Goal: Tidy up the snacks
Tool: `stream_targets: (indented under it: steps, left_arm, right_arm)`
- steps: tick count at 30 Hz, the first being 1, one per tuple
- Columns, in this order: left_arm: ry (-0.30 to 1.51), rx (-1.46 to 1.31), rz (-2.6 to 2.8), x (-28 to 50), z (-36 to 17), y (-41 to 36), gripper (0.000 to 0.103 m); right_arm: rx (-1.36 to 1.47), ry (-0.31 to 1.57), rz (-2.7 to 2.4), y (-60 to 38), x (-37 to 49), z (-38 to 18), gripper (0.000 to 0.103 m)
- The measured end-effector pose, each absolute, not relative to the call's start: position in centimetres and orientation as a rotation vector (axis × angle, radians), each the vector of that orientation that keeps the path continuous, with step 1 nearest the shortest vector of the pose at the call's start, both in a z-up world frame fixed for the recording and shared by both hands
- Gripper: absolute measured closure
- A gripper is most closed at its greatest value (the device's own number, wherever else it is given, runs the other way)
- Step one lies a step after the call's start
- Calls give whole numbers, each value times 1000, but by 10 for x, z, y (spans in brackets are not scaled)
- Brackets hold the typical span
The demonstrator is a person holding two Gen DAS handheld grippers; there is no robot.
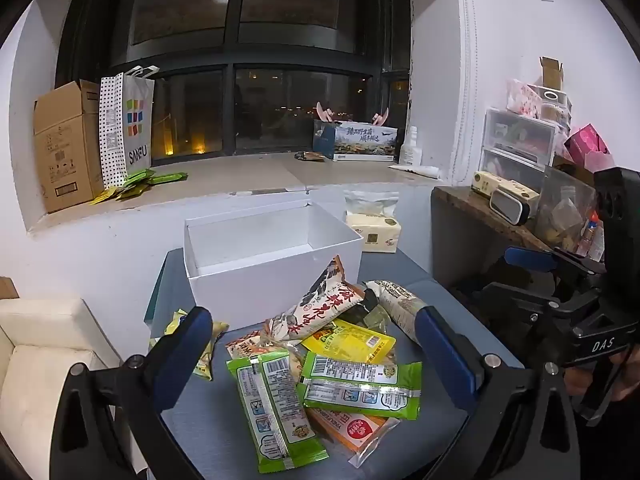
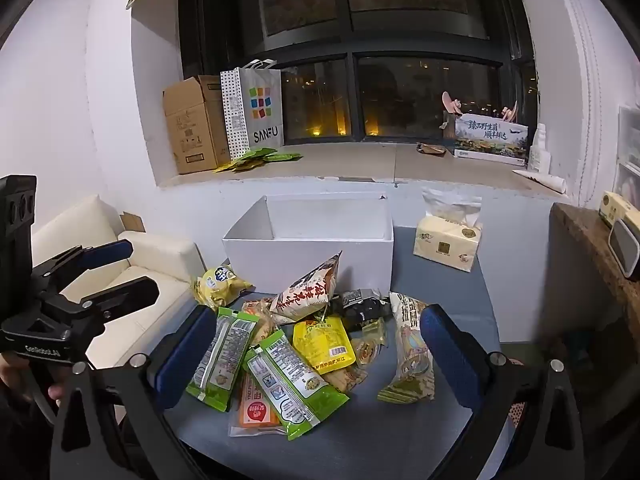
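Left tool: I am holding the left gripper (image 1: 316,344) with its blue-padded jaws spread wide and nothing between the pads; it is tilting down over the pile, clear of every packet.
Right tool: I am holding the right gripper (image 2: 320,344) the same way, jaws fully apart and gripping nothing, angled down at the pile.
Hands: I am seeing part of one hand (image 2: 24,376) on the left tool's handle at 9 o'clock in the right wrist view; the other is only a dark blur at 3 o'clock in the left wrist view.
Green packets: I am counting two long green plastic snack packets, one (image 1: 276,404) lying lengthwise at 6 o'clock, the other (image 1: 362,386) crossing it toward 4 o'clock.
Yellow packets: I am counting one flat yellow foil pouch (image 1: 348,340) in the middle and one puffy yellow bag (image 2: 218,284) off at 10 o'clock.
Other snacks: one white-and-red peanut bag (image 1: 320,304) is leaning against the box, one orange flat packet (image 1: 352,428) is lying under the green ones, one tall pale printed bag (image 2: 412,352) is resting at 3 o'clock, one black packet (image 2: 362,304) is sitting behind it; several small ones underneath I cannot count.
Box: one open white cardboard box (image 1: 276,280) is standing at 12 o'clock behind the pile, showing only bare white walls inside.
Table: the grey tabletop (image 2: 380,440) is carrying everything.
Tissues: one cream tissue pack (image 2: 448,244) is sitting at 2 o'clock, apart from the snacks.
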State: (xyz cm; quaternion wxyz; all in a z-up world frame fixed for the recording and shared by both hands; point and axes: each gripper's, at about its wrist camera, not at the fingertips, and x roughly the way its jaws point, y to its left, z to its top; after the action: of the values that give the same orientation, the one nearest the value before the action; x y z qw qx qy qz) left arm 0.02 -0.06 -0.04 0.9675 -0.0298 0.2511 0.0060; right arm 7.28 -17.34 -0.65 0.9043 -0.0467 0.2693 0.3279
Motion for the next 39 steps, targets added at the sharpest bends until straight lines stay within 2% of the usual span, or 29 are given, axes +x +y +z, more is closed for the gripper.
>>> stream_targets:
  steps: [39]
  left_arm:
    - [515,-57,18,0,-2,1,0]
  right_arm:
    - [-88,560,685,-175,72,-5,0]
